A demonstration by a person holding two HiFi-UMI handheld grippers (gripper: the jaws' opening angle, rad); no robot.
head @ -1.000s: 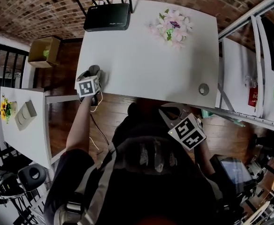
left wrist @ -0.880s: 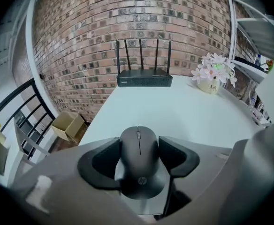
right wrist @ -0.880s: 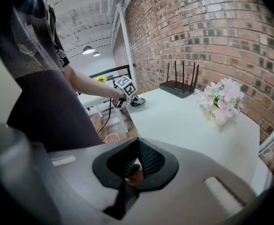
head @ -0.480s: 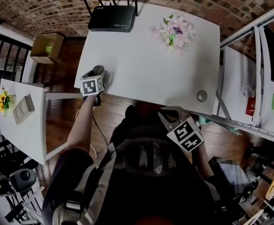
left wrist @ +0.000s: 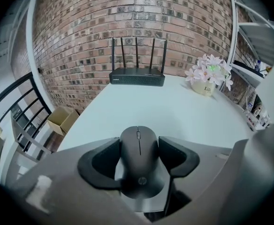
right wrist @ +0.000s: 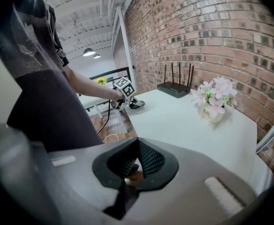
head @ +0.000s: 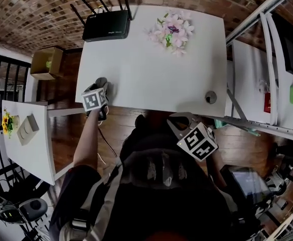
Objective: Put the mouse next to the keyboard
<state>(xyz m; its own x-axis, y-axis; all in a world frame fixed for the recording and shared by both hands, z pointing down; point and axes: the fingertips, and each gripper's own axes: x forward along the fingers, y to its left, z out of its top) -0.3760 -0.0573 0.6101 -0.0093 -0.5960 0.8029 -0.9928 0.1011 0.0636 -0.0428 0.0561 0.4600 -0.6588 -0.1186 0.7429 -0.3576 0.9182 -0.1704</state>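
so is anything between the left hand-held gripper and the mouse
Nothing does: the mouse is clamped in the jaws of the left hand-held gripper, at the near left edge of the table. No keyboard shows in any view, so the way there can't be judged.

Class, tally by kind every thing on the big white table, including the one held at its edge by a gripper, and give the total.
Mouse: 1
Router: 1
Pot of flowers: 1
Small round grey disc: 1
Total: 4
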